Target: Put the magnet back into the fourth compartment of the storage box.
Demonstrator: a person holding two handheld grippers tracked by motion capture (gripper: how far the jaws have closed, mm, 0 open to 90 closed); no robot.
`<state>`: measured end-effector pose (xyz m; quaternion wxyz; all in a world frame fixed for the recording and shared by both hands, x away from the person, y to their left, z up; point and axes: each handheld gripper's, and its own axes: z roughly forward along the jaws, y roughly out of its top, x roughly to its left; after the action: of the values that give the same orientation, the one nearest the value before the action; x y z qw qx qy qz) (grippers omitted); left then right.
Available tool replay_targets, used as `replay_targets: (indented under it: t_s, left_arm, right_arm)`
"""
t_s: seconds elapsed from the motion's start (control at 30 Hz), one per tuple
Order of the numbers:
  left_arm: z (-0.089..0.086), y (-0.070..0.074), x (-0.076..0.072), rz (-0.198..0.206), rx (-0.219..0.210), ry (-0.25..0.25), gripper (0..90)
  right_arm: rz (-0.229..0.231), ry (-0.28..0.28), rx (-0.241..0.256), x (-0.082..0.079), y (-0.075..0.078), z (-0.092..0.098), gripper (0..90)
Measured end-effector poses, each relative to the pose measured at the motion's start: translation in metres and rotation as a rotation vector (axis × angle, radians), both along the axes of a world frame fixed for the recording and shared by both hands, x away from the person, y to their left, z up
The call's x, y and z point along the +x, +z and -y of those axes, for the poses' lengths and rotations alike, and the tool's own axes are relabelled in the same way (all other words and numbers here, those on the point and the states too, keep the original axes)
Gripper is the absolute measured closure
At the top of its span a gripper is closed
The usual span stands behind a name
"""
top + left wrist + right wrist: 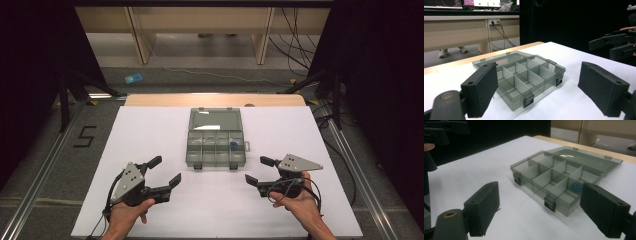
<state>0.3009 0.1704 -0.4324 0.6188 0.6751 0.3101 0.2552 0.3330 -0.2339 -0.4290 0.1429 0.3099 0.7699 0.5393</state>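
A smoky clear organizer box (pixel 216 149) lies open mid-table, its lid (pixel 215 120) flat behind it. A small blue ring (pixel 233 145) sits in a right-hand compartment; the other compartments look bare. My left gripper (pixel 165 170) is open, left of the box's front corner and apart from it. My right gripper (pixel 256 170) is open at the box's front right, also apart. In the left gripper view the box (pixel 524 75) shows between my own open gripper (pixel 540 86). In the right gripper view the box (pixel 554 176) and ring (pixel 576 187) lie ahead of my own open gripper (pixel 539 207).
A white sheet (pixel 145 135) covers the wooden table (pixel 215 99). Dark curtains and stands flank both sides. On the floor beyond lie cables (pixel 295 50), a blue item (pixel 133 78) and a "5" mark (pixel 85 136). A wooden bench (pixel 200 20) stands at the back.
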Motion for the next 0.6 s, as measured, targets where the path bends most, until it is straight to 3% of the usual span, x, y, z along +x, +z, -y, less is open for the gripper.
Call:
replay_targets:
  t_s: [0.13,0.27,0.4,0.47,0.5,0.6]
  left_arm:
    - [0.0001,-0.0001,0.0001,-0.001,0.001,-0.001,15.6]
    - [0.0001,-0.0001,0.0002,-0.001,0.002,-0.001,15.6]
    - [0.0004,-0.0002,0.0000,-0.004,0.000,0.000,15.6]
    - [0.0006,-0.0002,-0.0002,-0.004,-0.001,0.000,15.6]
    - [0.0006,-0.0002,-0.0002,-0.004,0.000,-0.001,15.6]
    - [0.0008,-0.0002,0.0000,-0.004,0.000,-0.002,15.6]
  right_arm:
    - [0.008,-0.008,0.020,-0.0027,-0.0018,0.0014,16.9]
    - [-0.004,-0.014,-0.002,-0.0061,-0.0015,0.0047,16.7]
    - [-0.006,-0.014,-0.002,-0.0076,-0.0014,0.0066,16.7]
    - [0.021,-0.025,0.001,-0.0068,-0.0015,0.0072,16.7]
    - [0.011,-0.015,0.022,-0.0068,-0.0020,0.0061,16.7]
    - [0.014,-0.016,0.018,-0.0067,-0.0018,0.0061,16.7]
